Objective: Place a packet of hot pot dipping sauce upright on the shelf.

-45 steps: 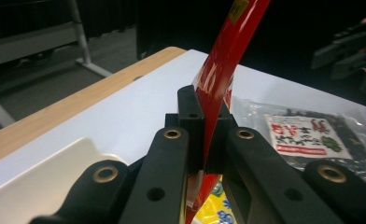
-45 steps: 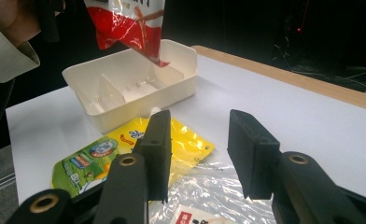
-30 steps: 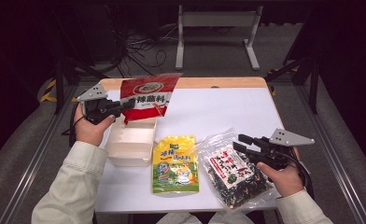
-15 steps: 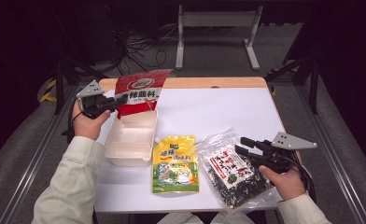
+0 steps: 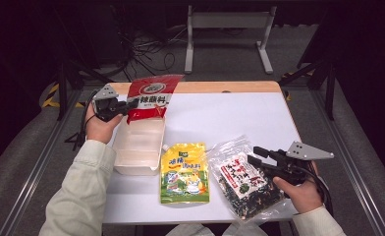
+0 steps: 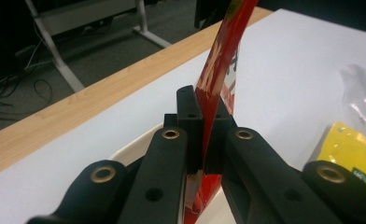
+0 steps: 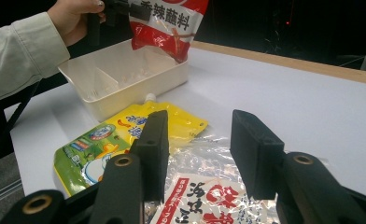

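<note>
My left gripper (image 5: 131, 104) is shut on the side edge of a red snack packet (image 5: 151, 98), holding it upright over the far end of a white divided container (image 5: 136, 169). In the left gripper view the packet (image 6: 218, 70) rises from between the closed jaws of my left gripper (image 6: 203, 107). The packet's (image 7: 167, 23) lower corner hangs just above the container (image 7: 125, 93). My right gripper (image 5: 253, 155) stands open low over a clear bag of dark seaweed (image 5: 244, 182); its jaws (image 7: 200, 135) are apart with nothing pressed between them.
A yellow spout pouch (image 5: 184, 174) lies flat between the container and the seaweed bag. The white tabletop (image 5: 230, 118) has a wooden far edge. Metal frame legs and cables stand on the floor beyond it.
The left hand has shifted toward the far end of the container with the red packet, which now hangs more upright. The right hand has stayed in place.
</note>
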Demonstrator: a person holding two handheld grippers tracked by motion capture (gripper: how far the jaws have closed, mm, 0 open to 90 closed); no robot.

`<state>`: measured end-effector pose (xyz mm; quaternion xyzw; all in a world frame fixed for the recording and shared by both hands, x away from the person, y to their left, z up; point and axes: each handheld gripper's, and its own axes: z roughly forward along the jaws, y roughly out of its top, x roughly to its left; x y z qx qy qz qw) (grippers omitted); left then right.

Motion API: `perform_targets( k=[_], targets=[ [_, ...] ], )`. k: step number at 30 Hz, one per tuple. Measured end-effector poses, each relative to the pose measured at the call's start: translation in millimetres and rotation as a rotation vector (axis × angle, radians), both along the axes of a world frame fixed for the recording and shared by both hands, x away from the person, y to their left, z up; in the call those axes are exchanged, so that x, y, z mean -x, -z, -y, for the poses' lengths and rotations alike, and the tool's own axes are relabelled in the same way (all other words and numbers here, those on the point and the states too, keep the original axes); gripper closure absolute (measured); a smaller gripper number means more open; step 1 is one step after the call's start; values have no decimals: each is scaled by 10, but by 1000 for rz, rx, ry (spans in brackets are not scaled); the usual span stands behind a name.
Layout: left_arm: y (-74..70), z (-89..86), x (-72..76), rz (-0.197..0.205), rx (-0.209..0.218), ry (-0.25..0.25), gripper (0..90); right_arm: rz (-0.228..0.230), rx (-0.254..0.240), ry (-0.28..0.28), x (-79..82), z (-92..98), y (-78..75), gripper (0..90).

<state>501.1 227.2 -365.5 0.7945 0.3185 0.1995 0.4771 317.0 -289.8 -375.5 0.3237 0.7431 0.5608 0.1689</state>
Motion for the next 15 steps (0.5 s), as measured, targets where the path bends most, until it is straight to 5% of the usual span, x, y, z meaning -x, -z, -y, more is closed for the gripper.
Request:
perform_targets(
  k=[8,15],
  targets=[
    [89,31,-110,5,-54,-14,885,-8,0,-16,-4,-32,34,567],
    [15,108,-120,30,-109,-23,877,-13,1,-22,-7,-50,57,565]
  ],
)
